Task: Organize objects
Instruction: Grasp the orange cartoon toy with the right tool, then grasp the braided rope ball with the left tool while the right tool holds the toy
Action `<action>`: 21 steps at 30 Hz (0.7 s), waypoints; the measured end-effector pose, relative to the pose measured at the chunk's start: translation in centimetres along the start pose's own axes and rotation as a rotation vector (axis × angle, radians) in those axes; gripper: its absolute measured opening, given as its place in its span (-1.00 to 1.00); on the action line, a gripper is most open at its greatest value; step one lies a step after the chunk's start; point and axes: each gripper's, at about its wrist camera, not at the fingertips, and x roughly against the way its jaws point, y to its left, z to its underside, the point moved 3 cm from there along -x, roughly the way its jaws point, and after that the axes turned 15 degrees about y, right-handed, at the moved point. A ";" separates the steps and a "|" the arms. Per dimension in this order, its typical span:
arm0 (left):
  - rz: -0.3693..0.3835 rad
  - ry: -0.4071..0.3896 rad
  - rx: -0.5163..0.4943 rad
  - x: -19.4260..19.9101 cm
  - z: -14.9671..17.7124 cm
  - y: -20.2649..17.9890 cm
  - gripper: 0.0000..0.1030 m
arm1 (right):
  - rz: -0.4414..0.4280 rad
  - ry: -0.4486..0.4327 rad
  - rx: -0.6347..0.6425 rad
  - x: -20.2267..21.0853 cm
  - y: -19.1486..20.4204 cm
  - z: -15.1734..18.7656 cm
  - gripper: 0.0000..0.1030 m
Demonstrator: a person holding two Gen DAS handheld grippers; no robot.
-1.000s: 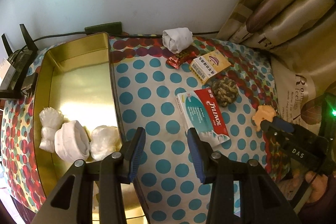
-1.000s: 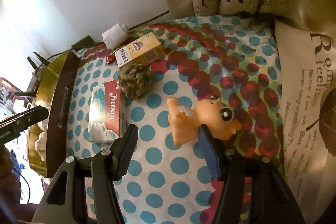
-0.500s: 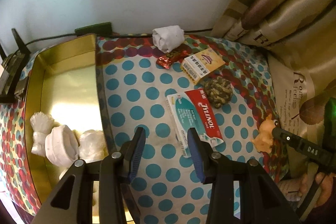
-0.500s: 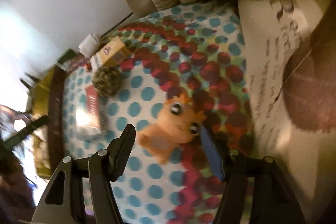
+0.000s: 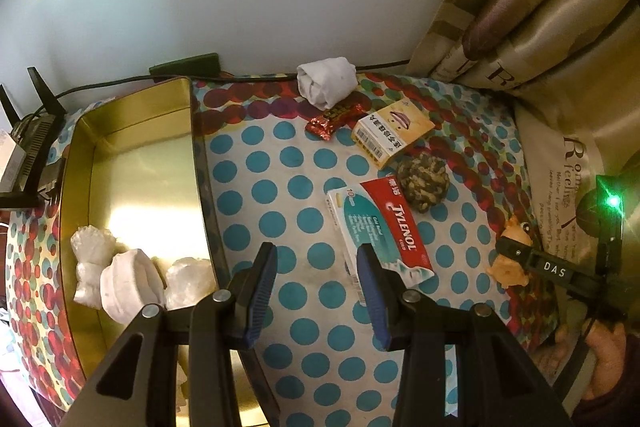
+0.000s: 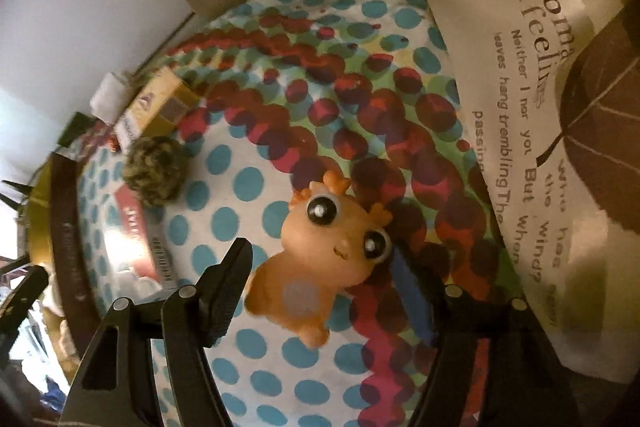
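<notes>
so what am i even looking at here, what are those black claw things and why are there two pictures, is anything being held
No robot: a person holds a hand-held gripper in each hand, each with a camera looking along its jaws. That gives the two pictures.

The left gripper hovers over the dotted cloth, jaws apart and empty. Beside it is a gold tin with white wrapped bundles inside.

On the cloth lie a Tylenol box, a woven ball, a yellow box, a red wrapper and a white roll.

The right gripper is around an orange toy, jaws opening. Nothing is held yet.
</notes>
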 end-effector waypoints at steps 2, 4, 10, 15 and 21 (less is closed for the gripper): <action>-0.001 0.000 -0.008 -0.1 -0.2 -0.2 -0.18 | 0.007 -0.012 0.005 -0.1 -0.1 0.1 0.24; 0.008 0.005 -0.021 -0.3 -0.6 -0.6 -0.18 | 0.015 -0.031 0.021 0.1 -0.1 0.1 0.17; 0.095 0.034 -0.078 -1.6 -2.2 -3.1 0.02 | 0.005 -0.083 0.061 1.2 -0.1 0.3 -0.11; 0.119 0.053 -0.138 -3.1 -3.9 -6.2 0.11 | 0.028 -0.121 0.108 2.3 0.1 0.3 -0.13; 0.096 0.105 -0.206 -5.5 -5.8 -9.5 0.11 | -0.008 -0.117 0.132 2.5 -0.4 0.5 -0.13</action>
